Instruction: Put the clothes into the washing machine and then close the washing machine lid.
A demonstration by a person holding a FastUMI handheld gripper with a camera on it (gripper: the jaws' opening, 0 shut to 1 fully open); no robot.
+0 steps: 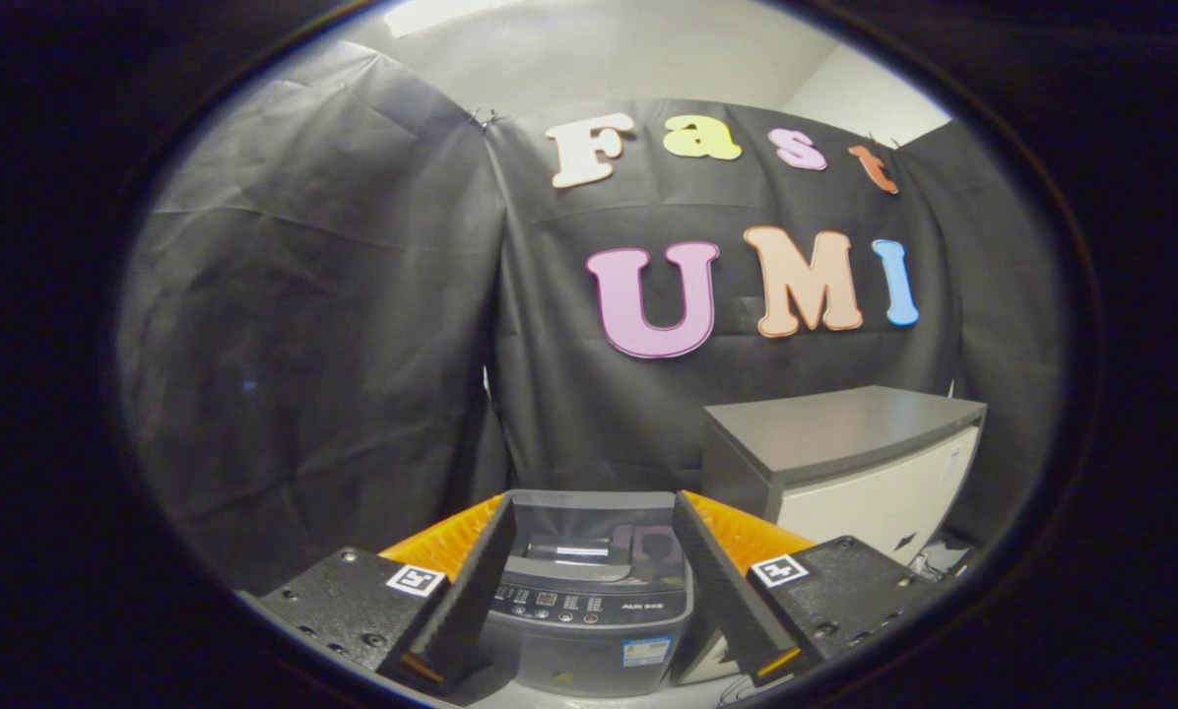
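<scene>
Gripper view: gripper (594,551) fingers spread apart, nothing between them. Washing machine (589,611) stands just ahead, framed between the fingers at 6 o'clock; its glass lid (589,537) appears down. Cabinet (845,463) at 4 o'clock. No clothes visible; loading status cannot be judged.

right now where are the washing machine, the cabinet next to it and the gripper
washing machine (589,603), gripper view, on its control panel
cabinet (835,428), gripper view, on its dark top
gripper (594,522), gripper view, midway between its open fingers
</scene>
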